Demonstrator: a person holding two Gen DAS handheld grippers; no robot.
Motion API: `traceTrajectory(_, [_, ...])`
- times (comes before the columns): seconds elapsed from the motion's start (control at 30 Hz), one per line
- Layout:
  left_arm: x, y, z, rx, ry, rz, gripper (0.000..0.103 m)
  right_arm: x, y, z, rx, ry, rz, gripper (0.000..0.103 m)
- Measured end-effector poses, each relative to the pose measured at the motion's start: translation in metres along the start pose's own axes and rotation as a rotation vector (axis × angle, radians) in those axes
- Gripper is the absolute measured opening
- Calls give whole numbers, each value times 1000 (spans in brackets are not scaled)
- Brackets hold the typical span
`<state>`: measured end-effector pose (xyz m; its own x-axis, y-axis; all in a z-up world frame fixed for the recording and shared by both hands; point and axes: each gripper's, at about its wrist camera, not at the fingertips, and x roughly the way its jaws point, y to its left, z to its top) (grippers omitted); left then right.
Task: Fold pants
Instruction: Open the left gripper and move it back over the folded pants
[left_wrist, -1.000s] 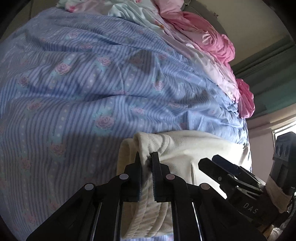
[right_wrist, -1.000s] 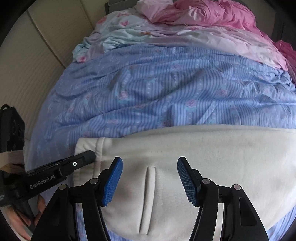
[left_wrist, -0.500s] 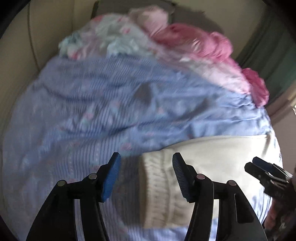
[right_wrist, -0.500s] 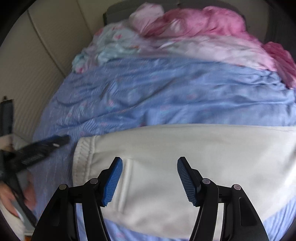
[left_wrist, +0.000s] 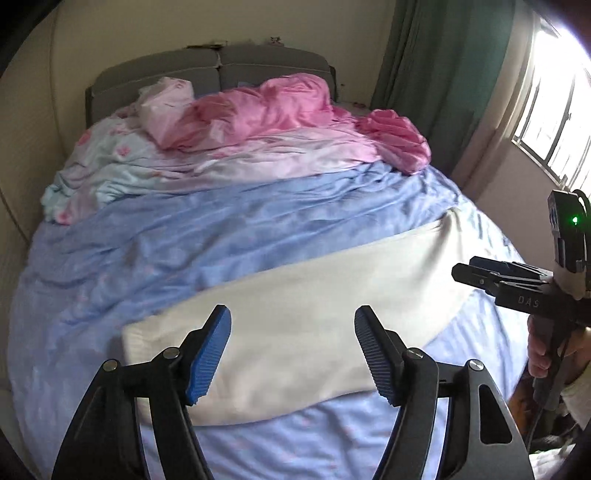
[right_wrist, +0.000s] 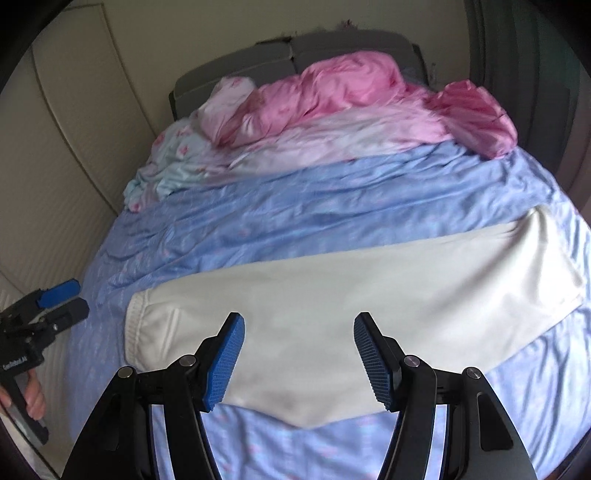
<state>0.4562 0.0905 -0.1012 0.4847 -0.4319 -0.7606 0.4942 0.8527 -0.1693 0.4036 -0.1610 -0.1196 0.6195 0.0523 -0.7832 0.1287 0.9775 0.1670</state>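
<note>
A second ago the left gripper (left_wrist: 291, 354) was pinched on the ribbed waistband of the pants (left_wrist: 303, 306); its jaws have just been opening and now stand apart with nothing between them, above the cloth and clear of it. The right gripper (right_wrist: 297, 360) is released as before, its jaws wide and empty. Both views have pulled back and up from the pants, so the whole bed now shows where only the sheet and cloth did.

The pants lie flat on a blue sheet (right_wrist: 295, 206), on the near half of the bed. Beyond them, toward the grey headboard (left_wrist: 207, 70), pink bedding (left_wrist: 266, 110) is heaped with a pale floral piece (left_wrist: 110, 162) to its left. A green curtain (left_wrist: 436, 70) and a bright window (left_wrist: 554, 110) stand right of the headboard in the left view.

The pants are a long cream band running crosswise to the bed, slightly slanted. Their waistband (right_wrist: 135, 325) is at the left end in the right view, their far end toward the right edge.
</note>
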Motion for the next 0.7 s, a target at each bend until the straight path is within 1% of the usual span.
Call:
traceTrajectory(0.1, [14, -38, 13, -11, 9, 7, 71, -18, -40, 9, -21, -19, -15, 63])
traceTrajectory(0.17, [29, -64, 24, -20, 11, 7, 72, -26, -70, 16, -33, -23, -6, 63])
traceTrajectory(0.2, [37, -77, 29, -22, 15, 9, 75, -30, -85, 20, -41, -25, -7, 63])
traceTrajectory(0.27, [54, -103, 41, -18, 20, 16, 75, -35, -120, 31, -65, -38, -5, 63])
traceTrajectory(0.33, [72, -127, 54, 1, 31, 15, 76, -36, -147, 41, -88, -40, -16, 63])
traceTrajectory(0.4, [94, -147, 68, 38, 49, 10, 76, -33, -174, 55, -113, -36, -17, 63])
traceTrajectory(0.5, [131, -171, 86, 79, 108, -16, 77, -24, -203, 71, -124, -49, -27, 63])
traceTrajectory(0.63, [185, -193, 106, 133, 198, -65, 77, 4, -233, 81, -93, -30, -30, 63])
traceTrajectory(0.7, [217, -203, 112, 196, 238, -87, 77, 22, -242, 82, -69, -18, -22, 63])
